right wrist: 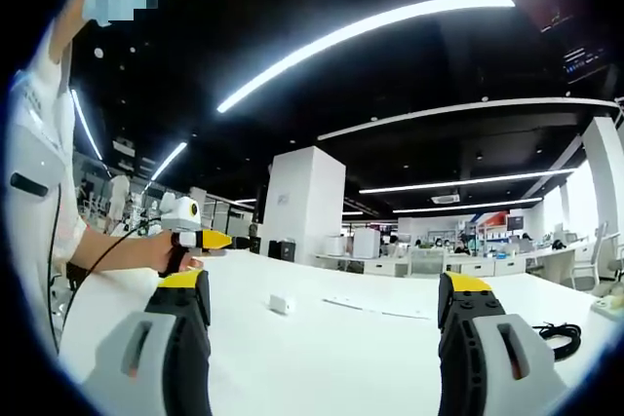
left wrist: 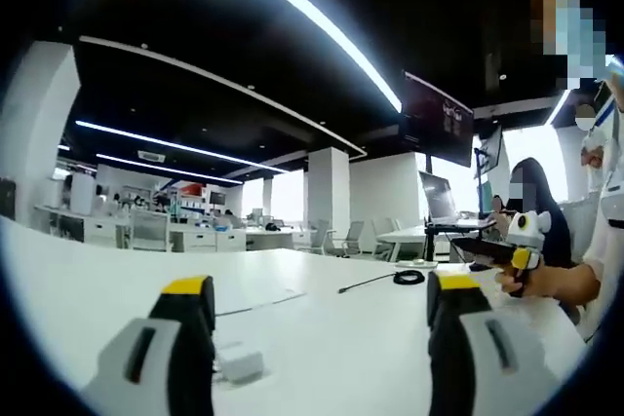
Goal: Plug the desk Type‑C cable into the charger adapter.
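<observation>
Both grippers hover over the white desk (left wrist: 322, 338), jaws wide, holding nothing. Left gripper (left wrist: 322, 289): the white charger adapter (left wrist: 238, 361) lies just beside its left jaw. Right gripper (right wrist: 322, 284): the adapter (right wrist: 281, 304) sits ahead and the coiled black cable (right wrist: 556, 336) off to its right side. Judgement: pin the adapter first, then pick the cable close behind its plug and line it up squarely before pushing.

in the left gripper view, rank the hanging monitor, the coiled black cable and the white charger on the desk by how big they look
1. Hanging monitor.
2. White charger.
3. Coiled black cable.
Charger and cable look close in size; the charger lies nearer the camera, so that order is unsure.
</observation>
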The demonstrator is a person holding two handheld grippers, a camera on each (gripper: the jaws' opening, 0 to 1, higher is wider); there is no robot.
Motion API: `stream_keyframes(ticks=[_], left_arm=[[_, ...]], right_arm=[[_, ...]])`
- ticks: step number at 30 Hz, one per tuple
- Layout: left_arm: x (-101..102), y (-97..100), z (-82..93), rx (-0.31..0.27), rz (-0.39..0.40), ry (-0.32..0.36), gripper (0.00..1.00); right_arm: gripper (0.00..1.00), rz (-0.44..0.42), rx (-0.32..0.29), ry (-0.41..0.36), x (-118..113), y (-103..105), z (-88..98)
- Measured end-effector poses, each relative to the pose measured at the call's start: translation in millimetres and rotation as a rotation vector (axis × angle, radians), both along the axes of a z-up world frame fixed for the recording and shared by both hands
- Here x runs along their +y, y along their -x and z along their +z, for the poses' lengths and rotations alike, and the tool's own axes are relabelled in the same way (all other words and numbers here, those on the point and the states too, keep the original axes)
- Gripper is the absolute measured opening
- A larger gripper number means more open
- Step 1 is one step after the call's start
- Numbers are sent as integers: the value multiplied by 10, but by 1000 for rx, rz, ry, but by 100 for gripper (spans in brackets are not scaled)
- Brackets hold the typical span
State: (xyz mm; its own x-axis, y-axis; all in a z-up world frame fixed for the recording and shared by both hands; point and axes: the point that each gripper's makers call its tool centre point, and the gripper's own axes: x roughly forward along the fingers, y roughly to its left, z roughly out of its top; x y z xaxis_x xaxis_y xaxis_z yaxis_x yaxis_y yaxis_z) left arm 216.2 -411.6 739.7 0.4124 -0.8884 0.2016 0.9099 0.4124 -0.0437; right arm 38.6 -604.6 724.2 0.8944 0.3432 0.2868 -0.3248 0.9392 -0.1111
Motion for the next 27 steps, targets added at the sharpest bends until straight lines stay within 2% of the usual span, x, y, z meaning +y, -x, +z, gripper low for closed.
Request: stream_keyframes(ticks=[16, 21, 27], left_arm=[[-113, -330, -59, -3, 30, -52, 91], [-151, -411, -27, -23, 38, -60, 91], [-189, -515, -92, -38, 43, -84, 91]], right_arm=[[99, -1, 2, 5, 15, -2, -7], [99, -2, 8, 6, 11, -11, -23], [99, -6, 11, 10, 8, -18, -34]])
